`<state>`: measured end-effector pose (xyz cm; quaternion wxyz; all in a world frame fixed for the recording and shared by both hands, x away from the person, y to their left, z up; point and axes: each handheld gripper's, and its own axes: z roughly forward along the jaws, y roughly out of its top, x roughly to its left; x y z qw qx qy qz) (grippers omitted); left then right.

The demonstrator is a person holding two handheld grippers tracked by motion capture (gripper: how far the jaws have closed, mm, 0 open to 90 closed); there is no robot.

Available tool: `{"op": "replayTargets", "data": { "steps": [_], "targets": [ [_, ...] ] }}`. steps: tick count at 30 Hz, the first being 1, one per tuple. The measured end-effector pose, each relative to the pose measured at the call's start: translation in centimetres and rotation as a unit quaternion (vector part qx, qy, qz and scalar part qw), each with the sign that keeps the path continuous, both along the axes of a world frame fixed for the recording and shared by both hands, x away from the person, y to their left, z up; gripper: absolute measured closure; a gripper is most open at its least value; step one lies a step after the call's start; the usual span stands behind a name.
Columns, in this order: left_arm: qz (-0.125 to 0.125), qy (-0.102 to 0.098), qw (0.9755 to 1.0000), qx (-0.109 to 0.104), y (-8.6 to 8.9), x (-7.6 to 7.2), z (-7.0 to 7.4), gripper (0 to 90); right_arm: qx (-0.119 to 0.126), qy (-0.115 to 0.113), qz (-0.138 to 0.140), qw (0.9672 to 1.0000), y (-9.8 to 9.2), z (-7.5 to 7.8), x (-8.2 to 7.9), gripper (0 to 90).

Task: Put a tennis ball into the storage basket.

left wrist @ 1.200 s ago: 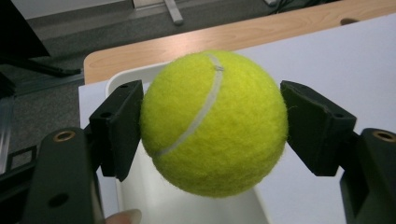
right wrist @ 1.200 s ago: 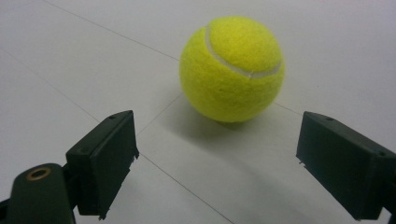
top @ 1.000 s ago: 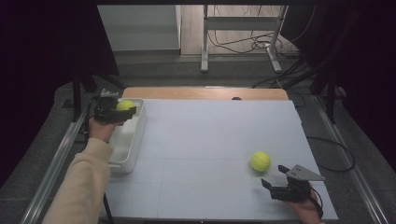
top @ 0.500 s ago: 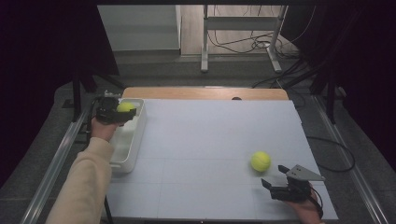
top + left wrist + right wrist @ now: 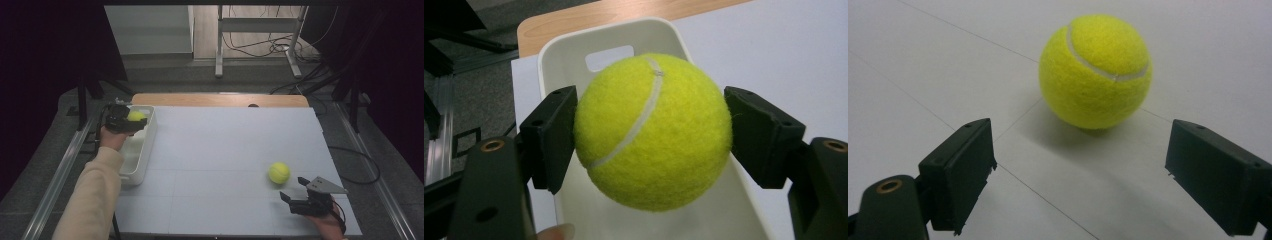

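Observation:
My left gripper (image 5: 131,120) is shut on a yellow-green tennis ball (image 5: 135,116) and holds it above the far end of a white bin (image 5: 142,150) at the table's left edge. Seen along the left jaws, that ball (image 5: 653,131) is pinched between both black pads, with the bin (image 5: 624,35) under it. A second tennis ball (image 5: 279,173) rests on the white table at the right. My right gripper (image 5: 295,190) lies just short of it, open, the ball (image 5: 1095,71) a little beyond its fingertips and apart from both of them.
The white tabletop (image 5: 220,150) has a wooden strip (image 5: 220,99) along its far edge. Metal rails (image 5: 65,165) run along both sides of the table. Cables and a stand (image 5: 250,45) lie on the floor beyond.
The left hand has drifted slightly with its ball over the bin. The right gripper and the loose ball have not moved.

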<state>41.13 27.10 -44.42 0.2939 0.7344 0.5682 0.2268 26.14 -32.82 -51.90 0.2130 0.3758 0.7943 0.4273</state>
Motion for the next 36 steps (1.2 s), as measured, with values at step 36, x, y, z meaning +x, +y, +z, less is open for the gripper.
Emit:
{"op": "replayTargets", "data": {
  "steps": [36],
  "targets": [
    [0.006, 0.016, 0.9996, 0.022, -0.18, 0.12, -0.75, 25.3, -0.002, 0.001, 0.001, 1.0000, 0.09, -0.01, -0.02, 13.0]
  ]
}}
